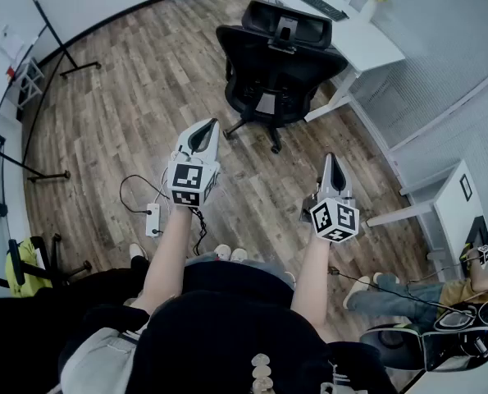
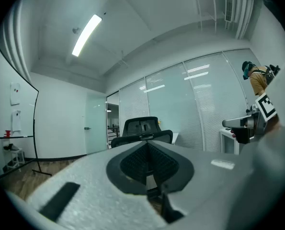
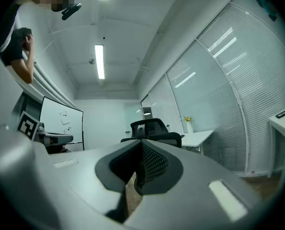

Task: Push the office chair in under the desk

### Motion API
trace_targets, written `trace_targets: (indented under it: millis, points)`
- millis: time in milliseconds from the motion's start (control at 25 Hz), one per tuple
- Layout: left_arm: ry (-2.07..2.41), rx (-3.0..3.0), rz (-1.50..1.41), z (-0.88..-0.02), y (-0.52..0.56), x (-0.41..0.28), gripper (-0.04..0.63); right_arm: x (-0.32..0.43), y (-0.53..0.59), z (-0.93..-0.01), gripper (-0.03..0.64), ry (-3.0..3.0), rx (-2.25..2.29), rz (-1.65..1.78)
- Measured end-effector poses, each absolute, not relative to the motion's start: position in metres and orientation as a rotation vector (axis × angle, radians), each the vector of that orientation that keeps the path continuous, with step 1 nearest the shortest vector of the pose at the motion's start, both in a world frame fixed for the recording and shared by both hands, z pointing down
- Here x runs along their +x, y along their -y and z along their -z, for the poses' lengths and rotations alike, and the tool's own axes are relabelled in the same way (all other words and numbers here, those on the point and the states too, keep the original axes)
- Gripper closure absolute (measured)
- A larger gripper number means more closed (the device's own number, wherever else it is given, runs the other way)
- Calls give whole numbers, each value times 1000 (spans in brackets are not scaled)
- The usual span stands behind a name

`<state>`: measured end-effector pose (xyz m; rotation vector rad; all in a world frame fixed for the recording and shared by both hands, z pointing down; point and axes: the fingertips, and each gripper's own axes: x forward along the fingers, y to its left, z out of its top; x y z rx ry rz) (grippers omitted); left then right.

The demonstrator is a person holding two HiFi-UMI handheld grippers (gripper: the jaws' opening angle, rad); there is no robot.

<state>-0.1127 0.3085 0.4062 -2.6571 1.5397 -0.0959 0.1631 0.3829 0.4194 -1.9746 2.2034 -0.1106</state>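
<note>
Left gripper (image 1: 210, 130) and right gripper (image 1: 332, 164): jaws closed, empty, held level over the plank floor (image 1: 129, 97). Ahead, the office chair (image 1: 278, 64) stands upright beside the white desk (image 1: 367, 39), not under it, backrest toward the grippers. Only the head view shows the keyboard (image 1: 317, 4); gripper views add glass partitions (image 2: 199, 104) and ceiling lights (image 3: 100, 61).

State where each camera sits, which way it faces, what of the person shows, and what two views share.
Head view: on the head, looking steeply down at floor, chair and desk; both arms, left claw and right claw show.
Left gripper view: on the left claw, looking level along shut jaws at the chair; right claw at right.
Right gripper view: on the right claw, level toward chair and desk; left claw at left.
Shared: every view shows the chair.
</note>
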Motion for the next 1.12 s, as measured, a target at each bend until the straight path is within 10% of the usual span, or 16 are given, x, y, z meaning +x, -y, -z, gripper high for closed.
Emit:
trace_targets:
  millis: [1120]
  points:
    - [-1550,-2734,64,-420,-305,-108,555,159,-378,-425,585,-2226,-1935,134]
